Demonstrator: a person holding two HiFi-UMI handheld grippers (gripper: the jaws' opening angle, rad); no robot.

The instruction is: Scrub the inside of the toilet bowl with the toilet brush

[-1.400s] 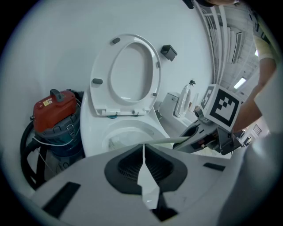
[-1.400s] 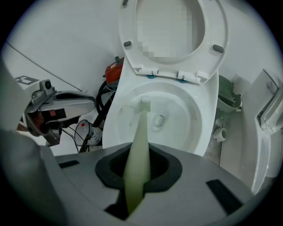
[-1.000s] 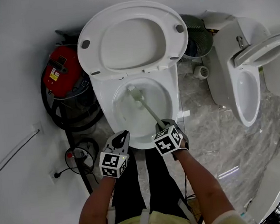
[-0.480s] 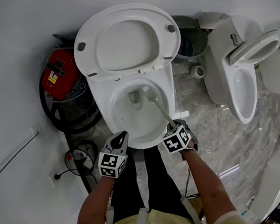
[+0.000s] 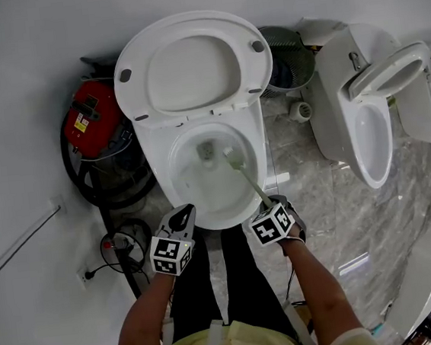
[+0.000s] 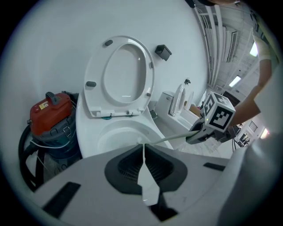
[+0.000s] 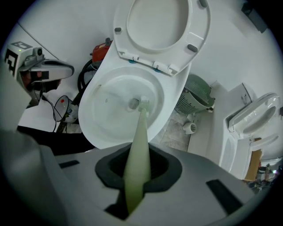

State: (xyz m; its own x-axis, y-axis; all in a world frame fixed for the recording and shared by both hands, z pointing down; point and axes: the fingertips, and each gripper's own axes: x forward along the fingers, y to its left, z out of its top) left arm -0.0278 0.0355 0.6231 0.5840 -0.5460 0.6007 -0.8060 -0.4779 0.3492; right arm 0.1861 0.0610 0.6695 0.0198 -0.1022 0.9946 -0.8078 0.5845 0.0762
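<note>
Inside the bowl [image 5: 177, 181], at three o'clock of the drain [image 5: 205, 150], the brush [image 5: 248, 180] head rests. It looks light, stiff and probably slick. The right gripper [image 5: 269, 205] clamps its handle end. The left gripper [image 5: 184, 212], at seven o'clock, is closed on nothing.

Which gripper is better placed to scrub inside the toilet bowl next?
Right. The right gripper is shut on the toilet brush, whose head is inside the toilet bowl. The left gripper is shut, empty, near the front rim.
</note>
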